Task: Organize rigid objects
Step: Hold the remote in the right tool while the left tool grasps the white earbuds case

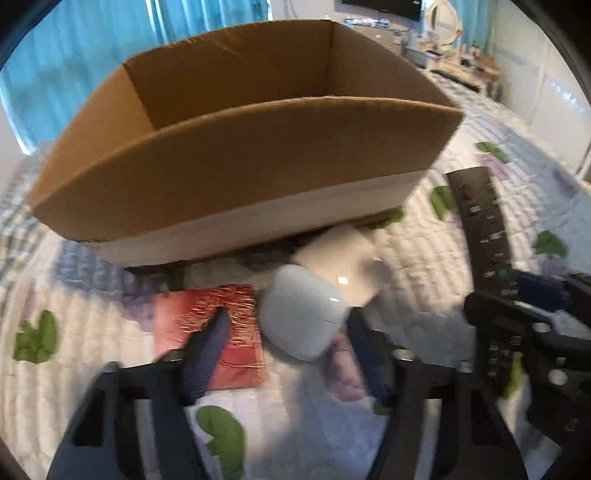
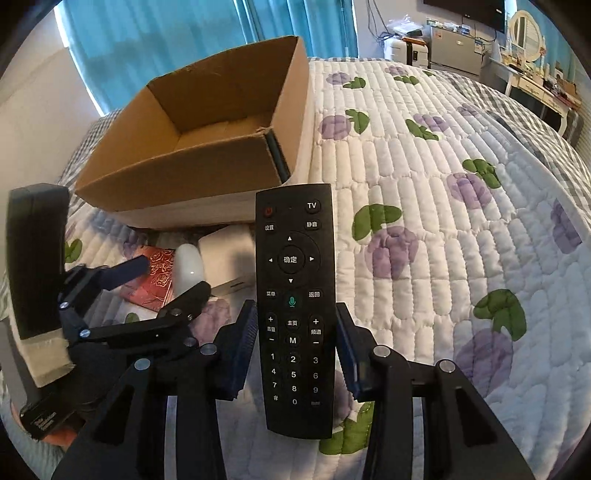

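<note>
An open cardboard box [image 1: 236, 162] stands on the quilted bed; it also shows in the right wrist view [image 2: 207, 147]. In front of it lie a pale blue earbud case [image 1: 303, 314], a red patterned card box [image 1: 218, 332] and a white box [image 1: 347, 258]. My left gripper [image 1: 288, 332] is open, its fingers on either side of the earbud case. My right gripper [image 2: 295, 332] straddles a black TV remote [image 2: 293, 306] lying on the quilt, its pads close to the remote's sides. The remote also shows in the left wrist view [image 1: 484, 225].
The bed has a white quilt [image 2: 443, 221] with purple flowers and green leaves. Blue curtains [image 2: 166, 33] hang behind the box. A desk and cabinets [image 2: 461, 48] stand at the far right beyond the bed.
</note>
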The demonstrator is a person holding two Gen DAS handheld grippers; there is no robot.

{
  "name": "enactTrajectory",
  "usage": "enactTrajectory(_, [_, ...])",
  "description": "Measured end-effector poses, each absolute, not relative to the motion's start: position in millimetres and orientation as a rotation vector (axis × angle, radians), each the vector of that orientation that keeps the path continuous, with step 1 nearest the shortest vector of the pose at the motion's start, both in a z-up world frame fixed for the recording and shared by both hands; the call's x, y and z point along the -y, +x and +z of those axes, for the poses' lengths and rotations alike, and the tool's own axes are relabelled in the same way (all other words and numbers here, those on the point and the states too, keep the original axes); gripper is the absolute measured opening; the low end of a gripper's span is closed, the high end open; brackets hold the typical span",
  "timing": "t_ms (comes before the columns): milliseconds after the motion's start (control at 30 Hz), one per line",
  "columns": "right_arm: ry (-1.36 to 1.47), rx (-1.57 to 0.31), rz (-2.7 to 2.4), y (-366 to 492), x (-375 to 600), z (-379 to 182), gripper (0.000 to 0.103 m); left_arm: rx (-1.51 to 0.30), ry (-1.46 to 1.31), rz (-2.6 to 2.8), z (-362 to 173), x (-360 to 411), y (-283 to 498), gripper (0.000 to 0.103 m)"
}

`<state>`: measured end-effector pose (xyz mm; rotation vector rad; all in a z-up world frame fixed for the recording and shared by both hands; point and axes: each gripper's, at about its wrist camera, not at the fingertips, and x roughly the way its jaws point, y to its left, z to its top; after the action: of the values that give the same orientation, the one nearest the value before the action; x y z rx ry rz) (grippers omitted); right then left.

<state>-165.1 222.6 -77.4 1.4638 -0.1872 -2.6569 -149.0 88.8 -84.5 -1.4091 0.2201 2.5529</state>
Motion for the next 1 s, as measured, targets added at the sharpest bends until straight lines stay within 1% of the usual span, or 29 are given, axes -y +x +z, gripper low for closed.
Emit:
enactTrajectory(33, [1.466, 0.187, -2.657, -164.8, -222.0, -77.9, 0.040, -0.199, -1.405, 2.533, -83.1, -89.0, -147.5, 0.040])
enactTrajectory(100, [1.468, 0.192, -2.654, -165.1, -222.6, -79.2, 0.040, -0.245, -1.388, 2.554, -79.4, -92.1, -142.8, 0.030])
enactTrajectory(167, [1.464, 0.195, -2.655, -163.9, -222.8, -78.5, 0.040, -0.261, -1.378, 2.573, -74.1, -92.3, -138.1, 0.026])
enactTrajectory(333, [1.450, 0.202, -2.660, -157.9, -223.1, -73.2, 0.040, -0.204, -1.373, 2.636, -56.8, -74.7, -127.1, 0.018])
enactTrajectory(367, [1.450, 0.203, -2.661, -157.1, -223.2, -72.7, 0.040, -0.203, -1.375, 2.658, -53.9, -70.9, -126.5, 0.008])
enactTrajectory(400, [1.449, 0.206, -2.662, -156.3, -223.3, -72.1, 0.040, -0.207, -1.387, 2.672, -55.3, -65.2, -131.4, 0.006])
enactTrajectory(567, [1.451, 0.202, -2.663, -155.8, -221.6, -72.0, 0.040, -0.119, -1.435, 2.614, -74.7, -59.0, -144.2, 0.006])
enactTrajectory(633, [1.451, 0.207, -2.661, -156.2, -222.3, -72.6, 0.040, -0.111, -1.418, 2.618, -76.7, -61.2, -146.2, 0.011])
enactTrajectory(667, [1.452, 0.212, -2.660, -156.1, -223.1, -72.8, 0.040, -0.111, -1.420, 2.623, -76.4, -60.3, -147.5, 0.020])
enactTrajectory(700, [1.451, 0.220, -2.659, -156.1, -224.4, -73.5, 0.040, -0.107, -1.427, 2.622, -76.5, -59.2, -148.1, 0.036])
enactTrajectory(733, [1.453, 0.230, -2.658, -156.3, -225.6, -74.2, 0.040, -0.103, -1.437, 2.633, -77.5, -58.3, -148.8, 0.045])
enactTrajectory(767, [1.453, 0.235, -2.657, -156.3, -226.2, -74.4, 0.040, -0.103, -1.439, 2.646, -77.4, -57.2, -147.8, 0.058])
enactTrajectory(933, [1.462, 0.224, -2.650, -158.9, -223.9, -76.4, 0.040, -0.064, -1.477, 2.624, -86.6, -56.5, -154.6, 0.058])
enactTrajectory(1000, [1.464, 0.216, -2.650, -159.3, -222.6, -77.1, 0.040, -0.100, -1.462, 2.634, -88.6, -62.6, -156.2, 0.058])
